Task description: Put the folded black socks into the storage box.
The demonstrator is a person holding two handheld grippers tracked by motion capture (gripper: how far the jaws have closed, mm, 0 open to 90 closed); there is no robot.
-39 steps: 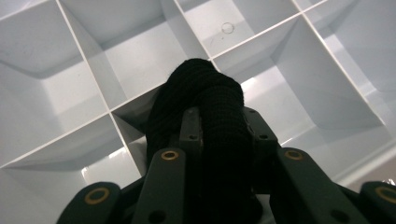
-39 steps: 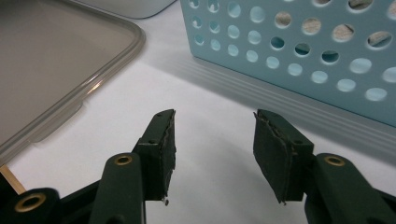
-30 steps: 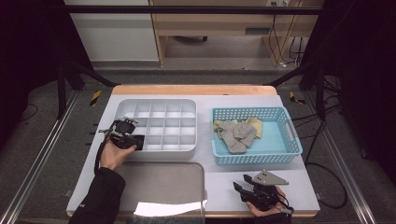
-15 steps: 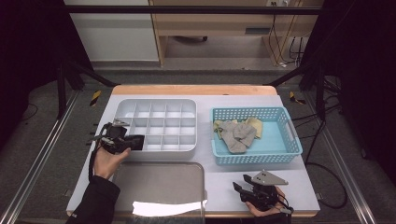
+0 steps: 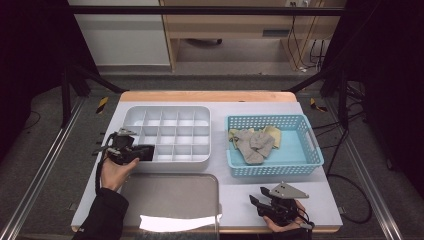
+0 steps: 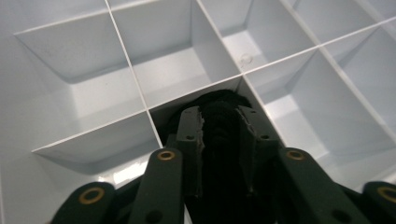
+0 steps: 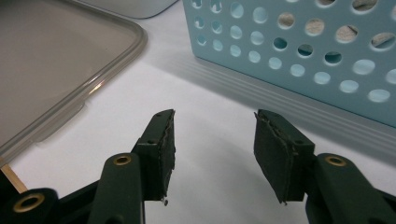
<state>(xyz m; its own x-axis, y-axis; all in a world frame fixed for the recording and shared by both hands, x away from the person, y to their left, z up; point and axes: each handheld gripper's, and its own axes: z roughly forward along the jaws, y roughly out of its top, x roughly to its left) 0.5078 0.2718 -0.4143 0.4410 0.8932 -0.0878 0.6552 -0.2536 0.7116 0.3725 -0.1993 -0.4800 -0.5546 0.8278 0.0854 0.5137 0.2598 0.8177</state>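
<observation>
My left gripper (image 5: 146,152) reaches over the near left corner of the white divided tray (image 5: 170,132). In the left gripper view its jaws (image 6: 222,114) point down into one compartment of the tray (image 6: 126,51). A black bundle of cloth (image 6: 223,128) fills the gap between the pads. The jaws have just been opening, and the pads still touch the cloth. My right gripper (image 5: 256,201) rests open near the table's front edge, nothing between its jaws (image 7: 215,116).
A light blue perforated basket (image 5: 305,165) at the right holds grey and yellowish cloths (image 5: 252,141); its wall (image 7: 299,46) stands just ahead of the right gripper. A clear plastic lid (image 5: 170,195) lies in front of the tray.
The left hand has shifted a little to the left along the tray's near left corner. The right hand has kept still.
</observation>
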